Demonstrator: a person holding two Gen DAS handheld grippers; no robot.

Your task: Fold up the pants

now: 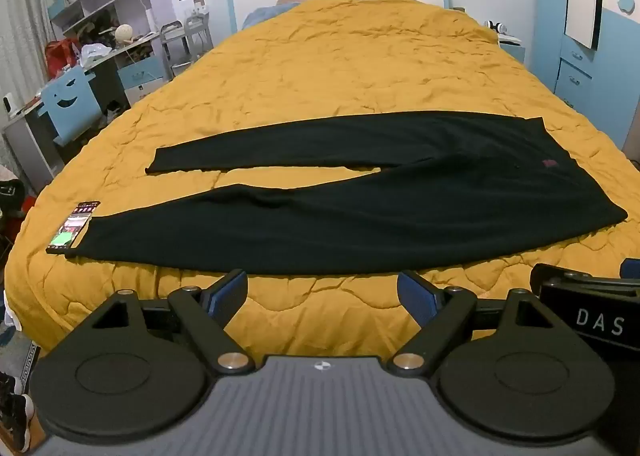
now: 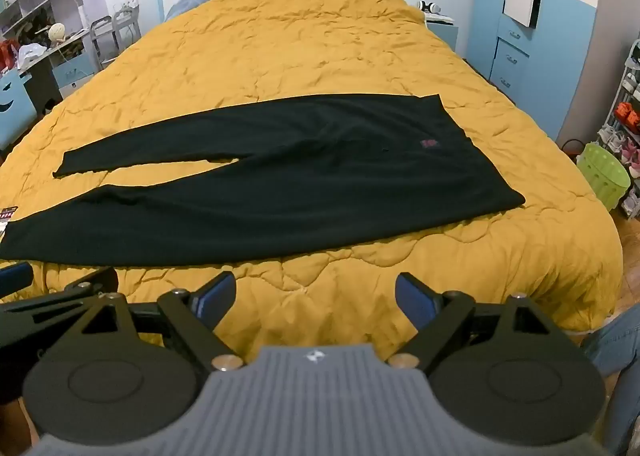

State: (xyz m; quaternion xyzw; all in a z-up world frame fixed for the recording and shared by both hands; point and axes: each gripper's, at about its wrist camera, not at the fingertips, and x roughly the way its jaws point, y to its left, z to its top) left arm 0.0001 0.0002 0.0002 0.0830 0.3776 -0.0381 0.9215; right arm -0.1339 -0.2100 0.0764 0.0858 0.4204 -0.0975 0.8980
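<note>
Both hand-held grippers (image 1: 322,288) (image 2: 316,290) gape empty before black pants (image 1: 360,207) lying crosswise, waistband right, legs left.

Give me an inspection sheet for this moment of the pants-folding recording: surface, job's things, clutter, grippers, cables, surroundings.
Surface: bed with a wrinkled yellow quilt.
Job's things: black pants spread flat and unfolded, legs apart toward the left, waist to the right, small red mark near the waist.
Clutter: a phone with its screen lit lies at the near leg's cuff.
Grippers: left gripper and right gripper both open, empty, above the quilt's near edge, short of the pants.
Cables: nothing seen on the bed.
Surroundings: cluttered desk and shelves left, blue wardrobe right, green bin on the floor.
</note>
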